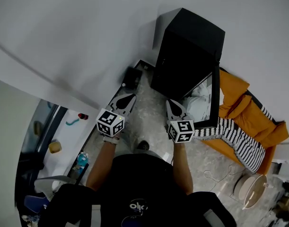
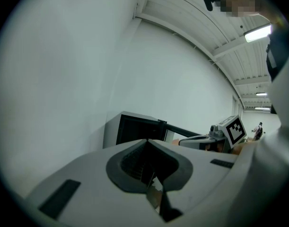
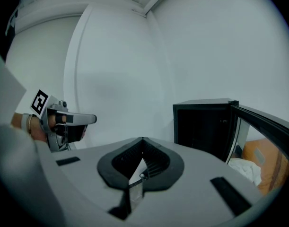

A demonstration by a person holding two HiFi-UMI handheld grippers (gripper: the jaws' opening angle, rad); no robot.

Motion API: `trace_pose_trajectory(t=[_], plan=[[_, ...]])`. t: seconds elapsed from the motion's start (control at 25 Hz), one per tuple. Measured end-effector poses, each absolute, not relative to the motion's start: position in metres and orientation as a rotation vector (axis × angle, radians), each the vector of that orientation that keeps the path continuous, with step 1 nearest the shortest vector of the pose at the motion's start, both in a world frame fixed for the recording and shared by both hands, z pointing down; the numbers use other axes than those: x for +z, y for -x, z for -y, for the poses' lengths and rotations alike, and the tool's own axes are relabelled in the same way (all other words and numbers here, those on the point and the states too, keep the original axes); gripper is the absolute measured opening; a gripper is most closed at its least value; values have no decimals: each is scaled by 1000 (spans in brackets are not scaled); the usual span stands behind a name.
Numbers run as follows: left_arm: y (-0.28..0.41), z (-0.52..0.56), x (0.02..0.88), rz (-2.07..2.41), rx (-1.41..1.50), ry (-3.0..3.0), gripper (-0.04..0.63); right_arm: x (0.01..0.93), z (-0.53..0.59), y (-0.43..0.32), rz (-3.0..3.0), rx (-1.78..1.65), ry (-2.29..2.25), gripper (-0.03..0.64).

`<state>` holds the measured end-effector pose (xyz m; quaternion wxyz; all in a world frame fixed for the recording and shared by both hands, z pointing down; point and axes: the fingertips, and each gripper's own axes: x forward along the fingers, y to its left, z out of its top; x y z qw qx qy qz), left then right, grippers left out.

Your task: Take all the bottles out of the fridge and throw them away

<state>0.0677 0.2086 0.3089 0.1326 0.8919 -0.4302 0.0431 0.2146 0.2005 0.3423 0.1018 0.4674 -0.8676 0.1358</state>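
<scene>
A black mini fridge [image 1: 189, 51] stands against the white wall with its door [image 1: 215, 96] swung open to the right. Its inside looks dark in the left gripper view [image 2: 137, 129] and the right gripper view [image 3: 201, 126], and no bottle shows in any view. My left gripper [image 1: 132, 97] is held above the floor to the fridge's left, jaws shut and empty [image 2: 146, 141]. My right gripper [image 1: 169, 103] hangs just before the open front, also shut with nothing in it [image 3: 143, 139]. Each gripper sees the other beside it.
An orange cushion [image 1: 239, 103] with a striped black-and-white cloth [image 1: 236, 136] lies right of the fridge door. A black object [image 1: 131, 77] sits by the wall on the left. A round white thing [image 1: 250, 188] and a cable are at lower right. Shelves with small items [image 1: 54, 147] are at far left.
</scene>
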Motion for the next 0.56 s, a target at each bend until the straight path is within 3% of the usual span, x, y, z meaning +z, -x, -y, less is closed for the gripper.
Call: trace_pose_trajectory(t=[0.56], plan=[[-57, -212, 305, 1236, 95, -2587, 2, 334, -206, -194, 2572, 377, -1363, 8]])
